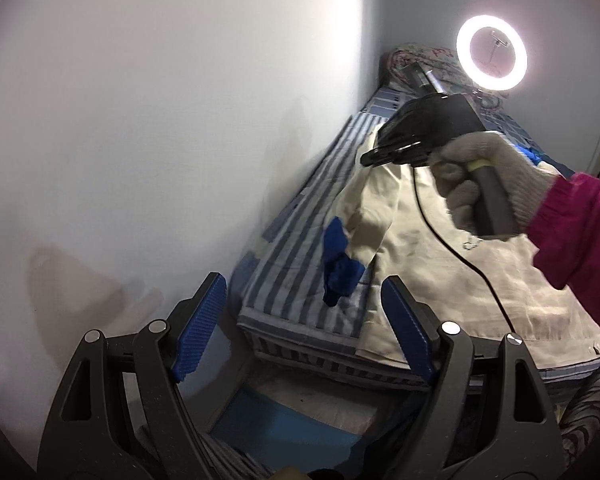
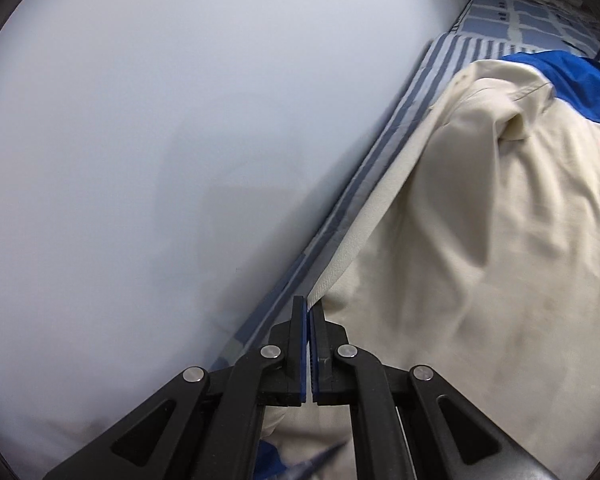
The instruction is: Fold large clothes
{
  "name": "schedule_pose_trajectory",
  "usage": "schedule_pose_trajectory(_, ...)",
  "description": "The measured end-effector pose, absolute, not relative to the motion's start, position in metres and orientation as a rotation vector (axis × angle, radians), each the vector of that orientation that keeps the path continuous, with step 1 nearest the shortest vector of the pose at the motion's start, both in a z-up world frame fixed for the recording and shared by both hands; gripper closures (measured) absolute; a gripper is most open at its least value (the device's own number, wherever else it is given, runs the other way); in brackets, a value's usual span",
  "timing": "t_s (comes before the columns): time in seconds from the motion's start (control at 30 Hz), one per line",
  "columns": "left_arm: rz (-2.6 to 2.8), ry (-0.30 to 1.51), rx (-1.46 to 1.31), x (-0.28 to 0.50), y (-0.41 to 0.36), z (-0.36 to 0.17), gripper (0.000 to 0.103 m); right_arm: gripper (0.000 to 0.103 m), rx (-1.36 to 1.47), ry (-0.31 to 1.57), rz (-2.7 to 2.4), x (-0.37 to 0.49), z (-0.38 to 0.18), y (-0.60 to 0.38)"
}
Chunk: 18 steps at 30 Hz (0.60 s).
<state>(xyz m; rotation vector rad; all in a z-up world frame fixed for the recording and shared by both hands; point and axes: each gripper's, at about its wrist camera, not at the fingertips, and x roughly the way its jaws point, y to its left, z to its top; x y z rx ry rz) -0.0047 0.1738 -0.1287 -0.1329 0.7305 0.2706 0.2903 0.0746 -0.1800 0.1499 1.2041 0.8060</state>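
Note:
A large cream garment point(image 1: 440, 264) with blue trim lies spread on a striped bed point(image 1: 300, 240). My right gripper point(image 1: 369, 158), held by a gloved hand point(image 1: 496, 176), is shut on the garment's sleeve, which hangs from it down to a blue cuff point(image 1: 340, 268). In the right wrist view the right gripper point(image 2: 309, 304) pinches the cream fabric's edge between closed pads, with the garment point(image 2: 480, 220) and its blue collar panel point(image 2: 572, 80) stretching away. My left gripper point(image 1: 304, 280) stands open over the bed's near end, holding nothing.
A white wall point(image 1: 140, 120) runs close along the bed's left side. A lit ring light point(image 1: 491, 53) and a patterned quilt point(image 1: 420, 60) sit at the far end. A black cable point(image 1: 432, 224) trails across the garment. A magenta sleeve point(image 1: 580, 232) comes in from the right.

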Motion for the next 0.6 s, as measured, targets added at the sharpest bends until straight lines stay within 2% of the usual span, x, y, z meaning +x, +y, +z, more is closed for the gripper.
schedule_pose_trajectory(0.2,0.212,0.744,-0.1,0.013,0.155,-0.127,0.021,0.103,0.234,1.179,0.813,0.266,-0.163,0.002)
schedule_pose_trajectory(0.4,0.141,0.767,-0.089,0.039,0.135,-0.133,0.021,0.103,0.209,1.196,0.687,0.249,-0.195,-0.047)
schedule_pose_trajectory(0.6,0.077,0.83,-0.175,0.065,0.146,-0.154,0.021,0.103,0.219,1.242,0.629,0.253,-0.214,-0.062)
